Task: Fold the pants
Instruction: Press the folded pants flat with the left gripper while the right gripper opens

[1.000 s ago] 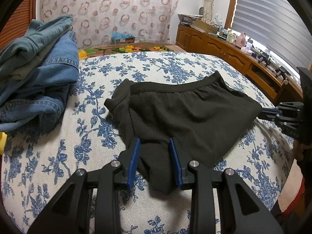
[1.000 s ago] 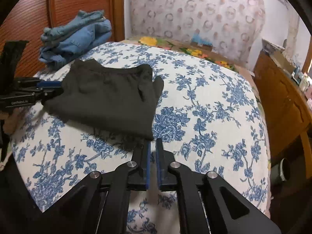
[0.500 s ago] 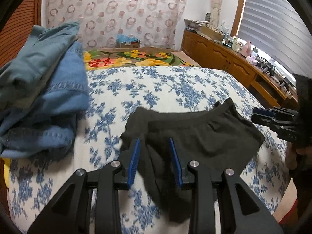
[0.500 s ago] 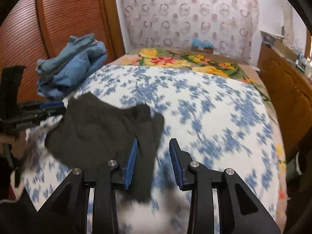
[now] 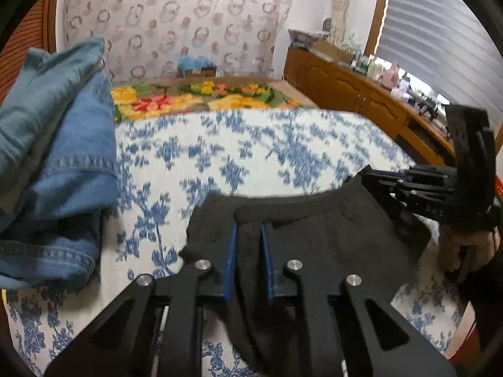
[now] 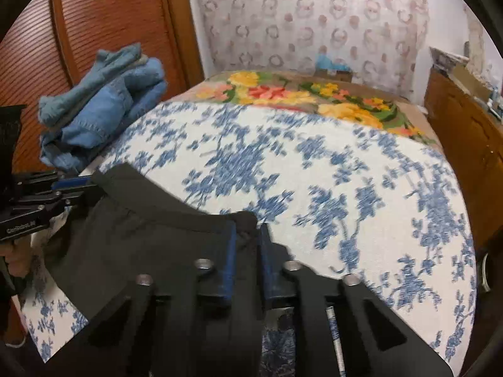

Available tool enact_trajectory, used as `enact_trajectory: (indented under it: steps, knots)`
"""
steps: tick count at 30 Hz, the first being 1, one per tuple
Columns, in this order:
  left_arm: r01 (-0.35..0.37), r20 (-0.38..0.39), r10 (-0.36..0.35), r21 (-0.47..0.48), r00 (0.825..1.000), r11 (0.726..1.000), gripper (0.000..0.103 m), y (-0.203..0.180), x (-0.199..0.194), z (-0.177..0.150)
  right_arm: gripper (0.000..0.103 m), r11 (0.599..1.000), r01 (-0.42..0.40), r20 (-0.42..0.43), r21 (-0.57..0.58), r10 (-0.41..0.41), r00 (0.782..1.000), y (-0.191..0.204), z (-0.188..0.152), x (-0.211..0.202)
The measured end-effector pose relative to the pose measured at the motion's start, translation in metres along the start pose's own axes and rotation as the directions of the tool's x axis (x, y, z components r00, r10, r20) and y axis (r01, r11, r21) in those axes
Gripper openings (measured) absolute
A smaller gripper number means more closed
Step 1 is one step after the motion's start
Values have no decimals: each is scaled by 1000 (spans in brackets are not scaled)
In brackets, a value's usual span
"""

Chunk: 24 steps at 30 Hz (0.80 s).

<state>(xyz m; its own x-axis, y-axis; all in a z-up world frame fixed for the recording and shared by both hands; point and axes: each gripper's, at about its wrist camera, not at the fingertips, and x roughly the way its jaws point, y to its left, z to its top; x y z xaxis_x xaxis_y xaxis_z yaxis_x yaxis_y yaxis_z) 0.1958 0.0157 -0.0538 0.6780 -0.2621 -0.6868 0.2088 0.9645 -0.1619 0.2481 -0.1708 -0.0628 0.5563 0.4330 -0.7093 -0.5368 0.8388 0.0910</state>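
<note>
The dark pants (image 5: 330,238) lie folded at the near edge of the bed, waistband toward the far side. My left gripper (image 5: 248,229) has closed part way on a bunched fold at the pants' left end, cloth filling the gap between the blue pads. My right gripper (image 6: 245,235) grips the opposite waistband corner (image 6: 242,220) in the same way. Each gripper shows in the other's view: the right one (image 5: 408,182) at the pants' right corner, the left one (image 6: 63,188) at their left corner. The pants (image 6: 151,238) look lifted off the bedspread between the two.
A blue-floral bedspread (image 5: 251,150) covers the bed. A pile of denim jeans (image 5: 53,144) sits at the left edge, also in the right wrist view (image 6: 103,106). A flowered blanket (image 5: 201,97) lies at the far end. Wooden cabinets (image 5: 361,94) line the right wall.
Both grippers have narrowed onto the pants' ends and drawn back and up. The right gripper went from shut to open to gripping cloth. The pants slid toward the near edge.
</note>
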Motion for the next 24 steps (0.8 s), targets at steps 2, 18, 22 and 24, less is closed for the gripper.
enact_trajectory:
  steps: [2,18,22,24]
  knots:
    - [-25,12,25,4,1000,1000,13,-2,-1,4,7,999,27,36,25,-27,999,-3,2,-7]
    - [-96,-67,99,46,993,994,42,2,2,-3,41,999,23,-9,32,-22,1000,-4,-7,-17]
    - [-117,-97,120,42,988,992,44,5,11,-8,45,1000,17,-40,22,-16,999,-2,-12,-14]
    - [-116,-105,119,31,987,993,44,8,15,-12,46,999,24,-53,24,-22,998,-3,-14,-11]
